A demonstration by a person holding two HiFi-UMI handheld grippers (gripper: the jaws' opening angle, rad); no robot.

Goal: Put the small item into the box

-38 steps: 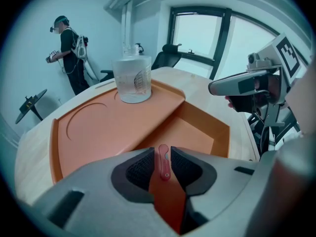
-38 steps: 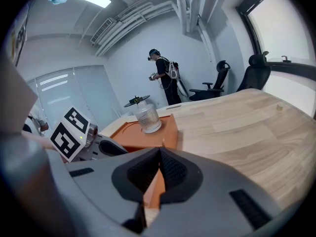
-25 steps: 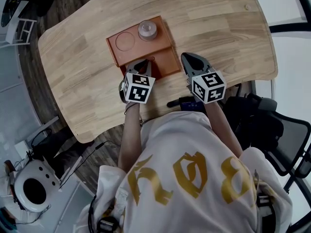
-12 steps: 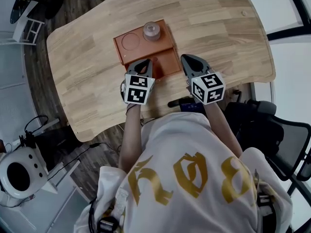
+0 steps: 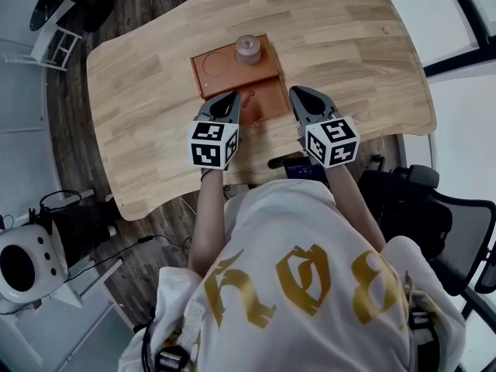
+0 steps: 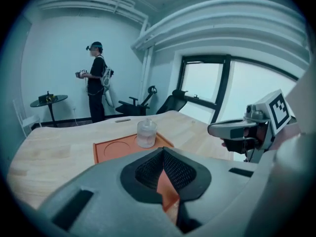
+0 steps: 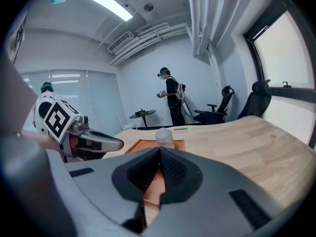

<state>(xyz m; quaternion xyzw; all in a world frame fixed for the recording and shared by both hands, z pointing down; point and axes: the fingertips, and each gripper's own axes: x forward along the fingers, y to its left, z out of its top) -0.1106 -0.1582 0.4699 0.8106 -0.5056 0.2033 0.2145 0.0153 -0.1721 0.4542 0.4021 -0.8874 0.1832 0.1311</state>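
1. A pale wooden table (image 5: 349, 45) with rounded corners fills the upper half of the head view. An orange tray (image 5: 263, 99) lies on it, in front of the person.
2. The far half of the tray has a shallow round recess (image 5: 213, 64) on its left. A small clear jar (image 5: 247, 49) stands upright on its right, just beside the recess and not in it.
3. The near half of the tray is a flat compartment. A tiny dark mark shows in it, too small to tell what it is.
4. The left gripper (image 5: 227, 99) hangs over the near left edge of the tray, and its tips point toward the jar. In the left gripper view its two black pads meet at the tips with nothing between them. Only the orange of the tray shows through the gap lower down.
5. The right gripper (image 5: 301, 94) is just beside the tray's near right corner, over bare wood. Its own view shows the pads pressed together at the tips and holding nothing.
6. The jar is well apart from both grippers, beyond their tips.
7. Each gripper carries a marker cube, the left one (image 5: 211, 144) and the right one (image 5: 332, 139), near the table's front edge.
8. In the left gripper view another person (image 6: 95, 80) stands at the back of the room beside a small round table (image 6: 48, 100).
9. A black office chair (image 5: 449, 223) stands to the person's right.
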